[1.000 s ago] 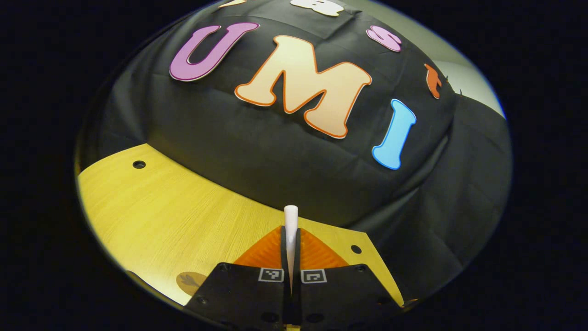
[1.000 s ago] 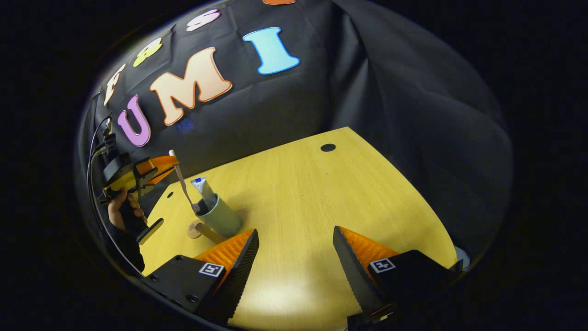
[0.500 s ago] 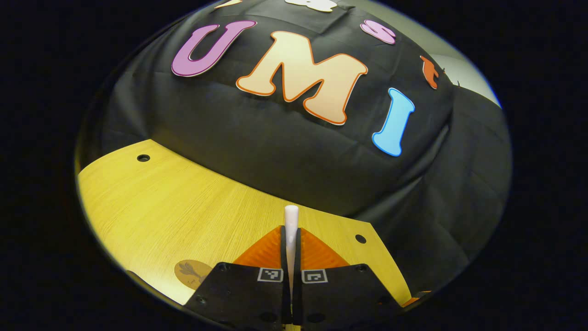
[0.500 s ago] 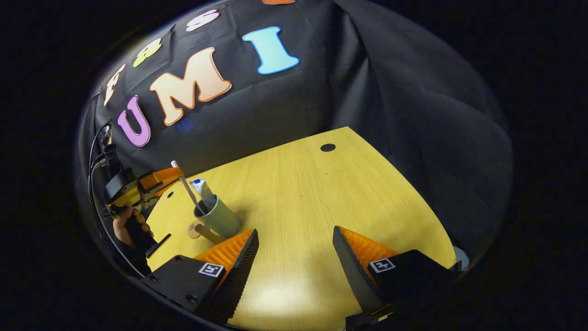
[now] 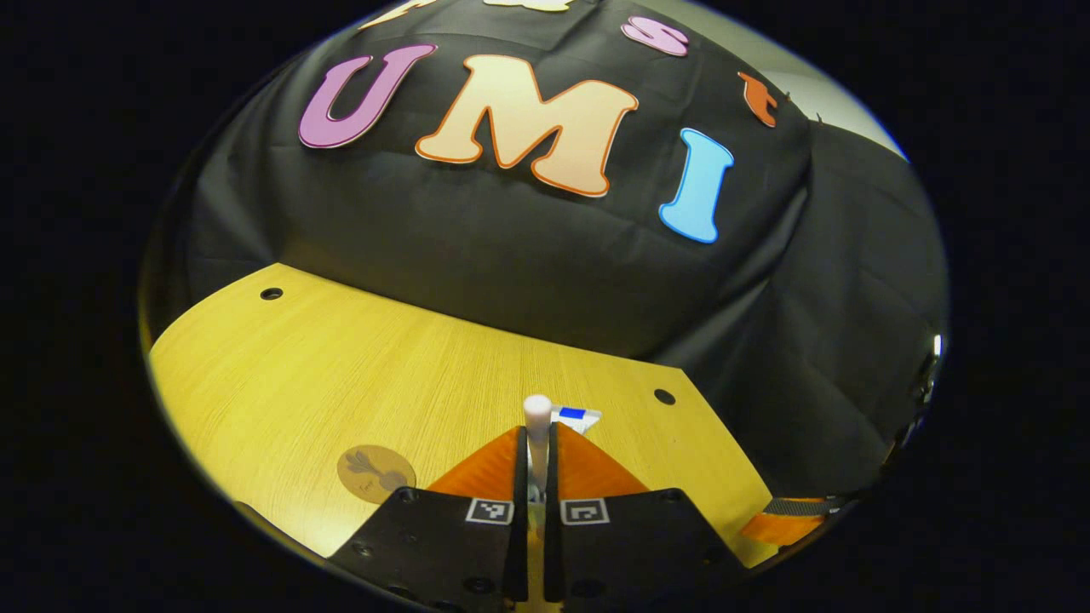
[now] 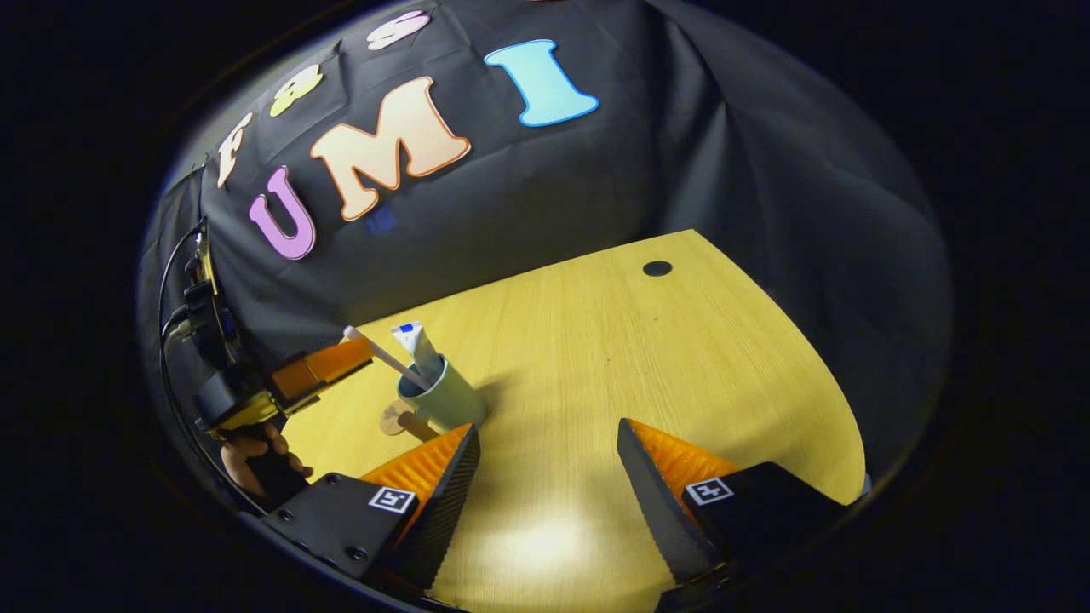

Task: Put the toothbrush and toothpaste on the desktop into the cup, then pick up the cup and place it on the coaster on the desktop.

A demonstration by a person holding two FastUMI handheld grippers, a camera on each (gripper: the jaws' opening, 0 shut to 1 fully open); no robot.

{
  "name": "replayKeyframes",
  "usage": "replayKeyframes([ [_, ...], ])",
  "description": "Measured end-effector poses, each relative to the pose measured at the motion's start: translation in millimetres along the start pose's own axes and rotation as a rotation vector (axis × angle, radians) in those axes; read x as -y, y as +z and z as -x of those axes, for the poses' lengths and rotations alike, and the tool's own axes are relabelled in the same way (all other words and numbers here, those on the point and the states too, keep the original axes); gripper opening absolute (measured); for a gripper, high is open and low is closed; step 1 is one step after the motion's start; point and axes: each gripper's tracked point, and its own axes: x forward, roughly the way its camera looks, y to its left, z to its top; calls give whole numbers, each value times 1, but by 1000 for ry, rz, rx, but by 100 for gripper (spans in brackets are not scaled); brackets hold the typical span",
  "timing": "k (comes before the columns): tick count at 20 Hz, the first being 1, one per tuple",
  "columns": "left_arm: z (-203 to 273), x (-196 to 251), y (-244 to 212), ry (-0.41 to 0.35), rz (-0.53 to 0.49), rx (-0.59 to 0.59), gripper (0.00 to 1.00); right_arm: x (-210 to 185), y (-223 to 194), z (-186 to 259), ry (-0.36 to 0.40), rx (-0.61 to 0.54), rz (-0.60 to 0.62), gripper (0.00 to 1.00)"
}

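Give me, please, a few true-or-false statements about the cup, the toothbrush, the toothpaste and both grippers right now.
1. The toothpaste stands in the cup. True.
2. The left gripper is empty. False: its fingers are closed on the toothbrush handle.
3. The right gripper is open and holds nothing. True.
4. The cup sits on the coaster. False: it stands on the desktop beside the coaster.
5. The toothbrush lies flat on the desktop. False: its lower end is in the cup.

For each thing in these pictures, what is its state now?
toothbrush: slanted, lower end in cup, held by left gripper
toothpaste: standing in cup
cup: upright on desktop, beside coaster
coaster: flat, bare
left gripper: shut on toothbrush
right gripper: open
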Motion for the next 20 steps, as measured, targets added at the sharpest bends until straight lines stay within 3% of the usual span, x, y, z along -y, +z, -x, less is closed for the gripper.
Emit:
replayKeyframes([
  [1, 2, 4, -5, -11, -5, -14, 11, -4, 1, -1, 16, -9, 10, 99],
  [3, 10, 3, -12, -3, -35, -32, 32, -18, 2, -5, 61, -32, 28, 94],
  [6, 27, -13, 0, 51, -73, 16, 97, -43, 3, -13, 117, -73, 43, 99],
  [12, 67, -65, 20, 132, -148, 58, 95, -99, -9, -32, 141, -191, 93, 99],
  [20, 108, -149, 30, 226, -164, 49, 95, -141, -29, -76, 73, -374, 227, 99],
])
